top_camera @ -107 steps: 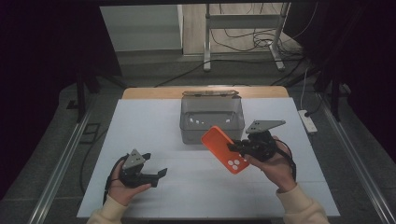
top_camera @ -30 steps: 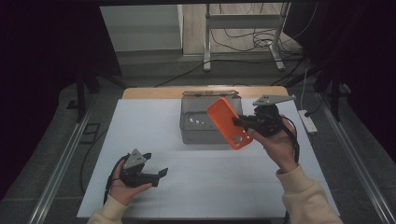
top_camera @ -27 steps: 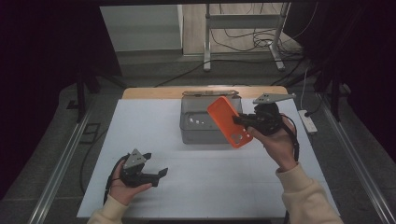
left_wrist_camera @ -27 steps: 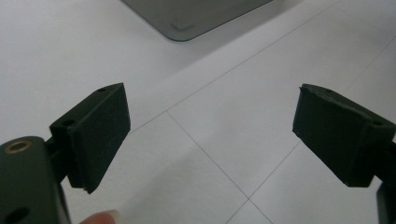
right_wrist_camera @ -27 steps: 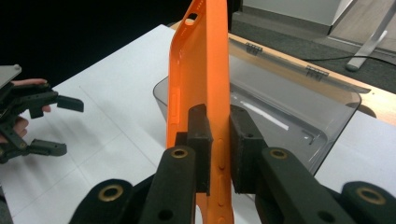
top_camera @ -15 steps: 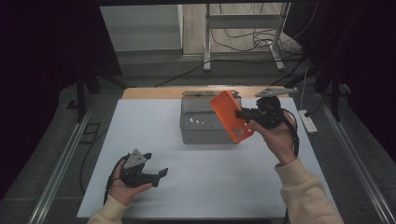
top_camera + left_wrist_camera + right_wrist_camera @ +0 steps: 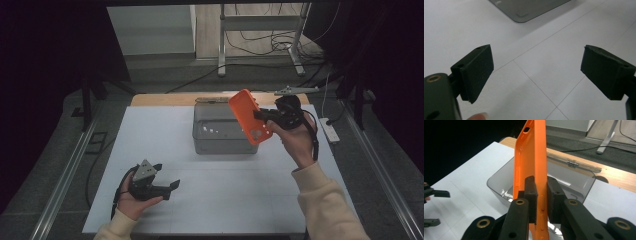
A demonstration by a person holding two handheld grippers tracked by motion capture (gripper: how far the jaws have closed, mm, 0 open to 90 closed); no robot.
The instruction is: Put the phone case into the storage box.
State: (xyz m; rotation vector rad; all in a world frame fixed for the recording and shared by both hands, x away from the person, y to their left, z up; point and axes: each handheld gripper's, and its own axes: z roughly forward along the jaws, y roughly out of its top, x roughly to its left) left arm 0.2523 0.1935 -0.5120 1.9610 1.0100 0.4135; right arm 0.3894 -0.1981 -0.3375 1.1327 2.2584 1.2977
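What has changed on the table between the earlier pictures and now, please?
The right tool has carried the orange case from the table in front of the grey bin up and back, and now holds it above the bin's right side, jaws clamped on its edge. The left tool stayed open and resting at the front left; the bin has not moved.

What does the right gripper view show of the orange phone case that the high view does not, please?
Right gripper view alone: the black pads pinch the side wall of the orange phone case, by its button cut-outs, and the case stands edge-on above the clear grey bin. High view alone: the left gripper rests low on the white table, apart from the bin. Both: the right gripper holds the case over the bin.
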